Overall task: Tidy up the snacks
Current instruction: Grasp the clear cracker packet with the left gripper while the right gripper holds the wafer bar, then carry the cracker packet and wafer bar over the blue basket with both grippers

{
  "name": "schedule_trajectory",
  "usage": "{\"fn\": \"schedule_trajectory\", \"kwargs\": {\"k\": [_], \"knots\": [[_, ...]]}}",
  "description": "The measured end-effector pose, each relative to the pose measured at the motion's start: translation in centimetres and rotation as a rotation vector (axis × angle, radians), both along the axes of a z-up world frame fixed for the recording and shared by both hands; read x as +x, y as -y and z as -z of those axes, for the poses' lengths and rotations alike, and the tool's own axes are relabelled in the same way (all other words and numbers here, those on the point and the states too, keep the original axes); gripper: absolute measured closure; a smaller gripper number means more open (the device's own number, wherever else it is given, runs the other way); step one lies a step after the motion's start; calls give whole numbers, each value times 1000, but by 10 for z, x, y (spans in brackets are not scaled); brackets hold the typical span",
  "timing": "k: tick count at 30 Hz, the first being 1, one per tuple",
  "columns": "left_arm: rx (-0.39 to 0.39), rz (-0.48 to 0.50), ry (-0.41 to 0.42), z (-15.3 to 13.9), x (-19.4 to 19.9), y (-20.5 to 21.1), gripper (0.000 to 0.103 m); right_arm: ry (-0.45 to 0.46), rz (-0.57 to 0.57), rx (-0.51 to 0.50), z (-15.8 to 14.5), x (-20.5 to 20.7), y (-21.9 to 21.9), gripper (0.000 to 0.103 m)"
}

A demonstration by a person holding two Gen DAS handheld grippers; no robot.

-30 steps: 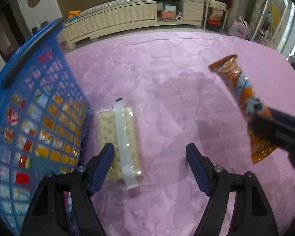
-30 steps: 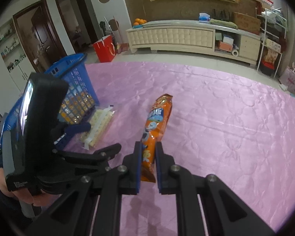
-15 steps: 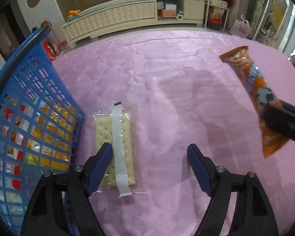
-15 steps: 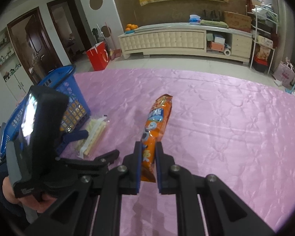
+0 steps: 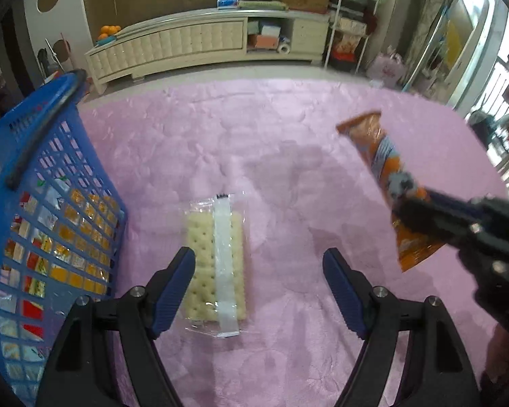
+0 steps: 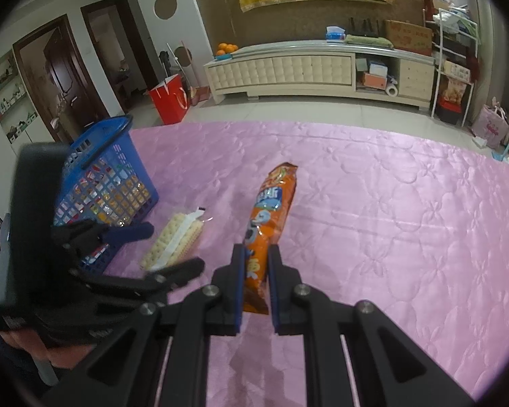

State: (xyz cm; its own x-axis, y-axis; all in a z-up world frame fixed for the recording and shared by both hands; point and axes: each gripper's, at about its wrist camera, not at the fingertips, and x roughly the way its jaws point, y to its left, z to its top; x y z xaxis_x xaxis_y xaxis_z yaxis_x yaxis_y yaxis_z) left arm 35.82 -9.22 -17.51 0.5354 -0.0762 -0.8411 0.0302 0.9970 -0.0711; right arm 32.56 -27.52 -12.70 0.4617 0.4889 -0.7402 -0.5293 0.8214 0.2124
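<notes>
Going left to right: the blue basket [image 5: 54,224] sits at the far left, already holding wrapped snacks. Just beside it the cracker pack [image 5: 217,264] lies flat on the pink table [image 5: 288,129], long axis running straight away from the left gripper [image 5: 259,291], whose fingers hang wide open and empty, the left one over the pack's edge (so that hand's nearer). Further right, the right gripper [image 6: 256,285] is clamped tight on the orange snack bag [image 6: 271,217], held up off the table.

The orange packet [image 6: 269,217] bears blue-and-white lettering, too blurred to read; no other text is legible.
</notes>
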Motion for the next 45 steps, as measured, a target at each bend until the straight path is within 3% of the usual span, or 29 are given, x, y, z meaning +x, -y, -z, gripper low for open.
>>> {"fn": "schedule_trajectory", "kwargs": {"k": [3,8,12,14,17,21,27,38,45], "knots": [[4,3,-29,5,3,-7,27,0,-4,-1,0,0,-1,87],[94,-15,-89,20,12,-10,27,-4,-9,1,0,0,-1,87],[45,-82,-138,33,16,-20,26,-8,-13,-1,1,0,-1,87],[63,-76,-130,33,12,-18,32,-14,-14,-4,2,1,-2,87],[55,-48,-126,27,5,-11,61,-18,-27,-7,2,-2,-5,87],[53,-60,-130,21,4,-6,63,-17,-44,-22,0,-8,-8,87],[10,-36,-61,-8,-12,5,63,6,-29,-53,-19,-24,-3,87],[-29,37,103,-93,-72,13,63,115,7,-10,-109,-81,-1,87],[-22,29,182,-138,-109,-23,63,166,6,-8,-146,-113,-22,87]]}}
